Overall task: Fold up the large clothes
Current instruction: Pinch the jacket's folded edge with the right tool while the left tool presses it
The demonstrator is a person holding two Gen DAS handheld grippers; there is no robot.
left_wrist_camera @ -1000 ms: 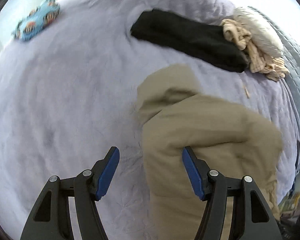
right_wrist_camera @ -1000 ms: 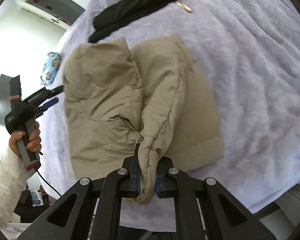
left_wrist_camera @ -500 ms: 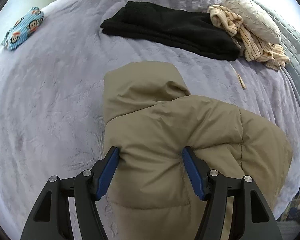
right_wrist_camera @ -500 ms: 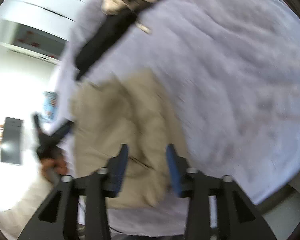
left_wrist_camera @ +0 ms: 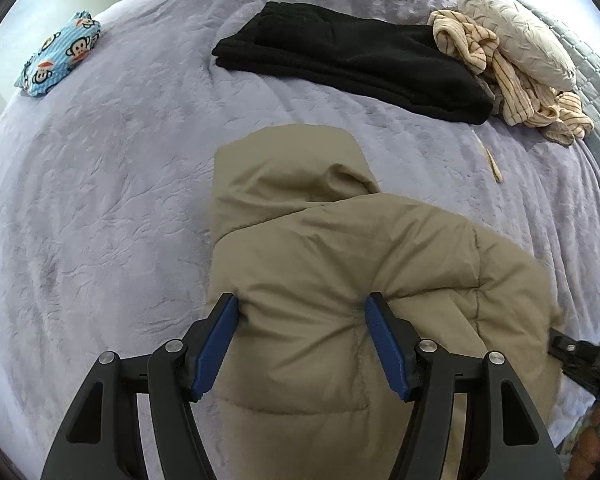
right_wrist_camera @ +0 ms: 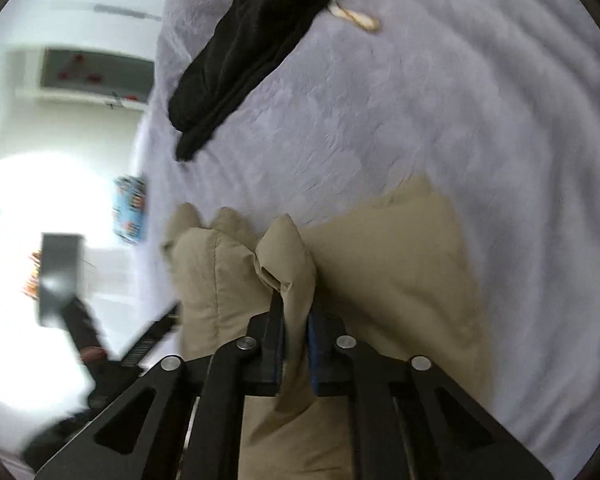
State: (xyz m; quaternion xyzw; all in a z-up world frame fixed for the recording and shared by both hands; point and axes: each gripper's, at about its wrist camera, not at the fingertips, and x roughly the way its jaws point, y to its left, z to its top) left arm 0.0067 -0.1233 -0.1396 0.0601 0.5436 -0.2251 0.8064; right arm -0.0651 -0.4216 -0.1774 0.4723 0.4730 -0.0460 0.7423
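Observation:
A tan puffy jacket (left_wrist_camera: 340, 264) lies bunched on the lavender bedspread (left_wrist_camera: 100, 200). My left gripper (left_wrist_camera: 302, 300) points down onto its near part. The jaws stand wide and straddle a bulge of the fabric without pinching it. In the right wrist view the jacket (right_wrist_camera: 380, 272) fills the lower middle, and my right gripper (right_wrist_camera: 296, 308) has its jaws closing tight on a raised fold of it, the pads pressing the cloth. The right gripper (left_wrist_camera: 572, 352) also shows at the jacket's right edge in the left wrist view. A blurred left gripper (right_wrist_camera: 148, 340) sits at the left.
A folded black garment (left_wrist_camera: 348, 60) lies further up the bed, with a striped beige garment (left_wrist_camera: 512, 76) and a pale pillow (left_wrist_camera: 516, 32) to its right. A blue monkey-print cloth (left_wrist_camera: 58, 60) sits far left. A small wooden stick (left_wrist_camera: 494, 164) lies near the jacket.
My right gripper let go of the twisted fold, swung over opened, and has shut on another fold. My left gripper slid from beside the jacket onto it, jaws unchanged.

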